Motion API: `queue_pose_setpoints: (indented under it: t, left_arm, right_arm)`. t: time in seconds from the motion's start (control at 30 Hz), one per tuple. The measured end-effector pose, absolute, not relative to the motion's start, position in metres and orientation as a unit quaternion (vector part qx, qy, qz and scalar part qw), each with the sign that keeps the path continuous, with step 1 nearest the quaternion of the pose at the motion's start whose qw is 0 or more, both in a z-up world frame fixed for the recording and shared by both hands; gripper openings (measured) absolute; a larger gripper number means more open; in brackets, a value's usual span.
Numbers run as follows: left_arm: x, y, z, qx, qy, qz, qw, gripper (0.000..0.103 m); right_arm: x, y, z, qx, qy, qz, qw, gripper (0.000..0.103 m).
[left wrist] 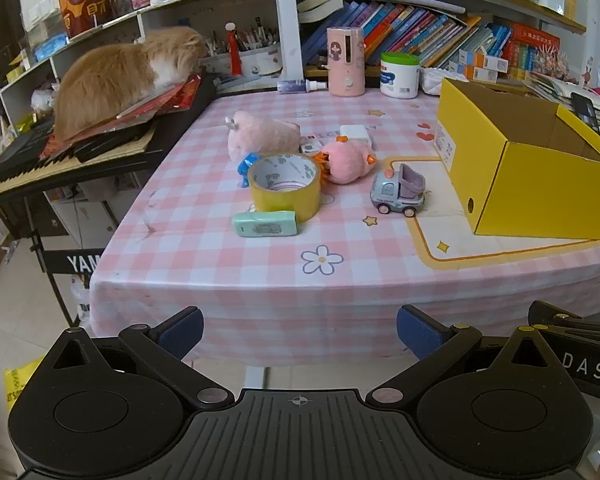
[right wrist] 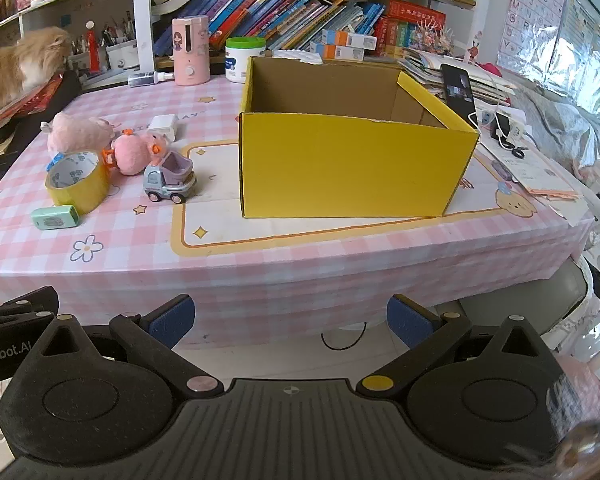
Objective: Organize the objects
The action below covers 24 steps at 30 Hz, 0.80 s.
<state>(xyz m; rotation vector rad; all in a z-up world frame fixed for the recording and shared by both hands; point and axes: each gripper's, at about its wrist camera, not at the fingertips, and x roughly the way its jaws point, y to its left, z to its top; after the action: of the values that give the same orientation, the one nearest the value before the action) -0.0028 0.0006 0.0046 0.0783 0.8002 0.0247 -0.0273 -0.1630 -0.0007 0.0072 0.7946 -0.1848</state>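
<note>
On the pink checked tablecloth (left wrist: 220, 264) lies a cluster of small things: a yellow tape roll (left wrist: 285, 186) (right wrist: 77, 182), a mint green case (left wrist: 265, 224) (right wrist: 55, 217), a grey and purple toy truck (left wrist: 399, 191) (right wrist: 169, 182), a pink plush bird (left wrist: 346, 162) (right wrist: 134, 152), a pale pink plush (left wrist: 260, 134) (right wrist: 76, 130), a blue toy (left wrist: 247, 166) and a white charger (left wrist: 356, 133) (right wrist: 163, 125). An open yellow cardboard box (left wrist: 540, 196) (right wrist: 352, 168) stands to their right, with nothing visible inside. My left gripper (left wrist: 300, 334) and right gripper (right wrist: 291, 320) hang open before the table's near edge, holding nothing.
An orange and white cat (left wrist: 120, 76) sits on papers atop a keyboard (left wrist: 40, 160) left of the table. A pink dispenser (left wrist: 346, 62), a white tub (left wrist: 400, 76) and bookshelves line the back. A phone (right wrist: 456, 84), cables and papers lie right of the box.
</note>
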Motion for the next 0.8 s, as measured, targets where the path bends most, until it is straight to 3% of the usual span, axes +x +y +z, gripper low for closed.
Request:
queue_pose_setpoints:
  t: [0.8]
  left_arm:
    - [-0.0012,0.005,0.0069,0.038,0.388,0.014,0.921,0.103]
  right_arm:
    - [-0.0268,-0.1613,0.0001,0.002,0.386,-0.088,0.918,0.103]
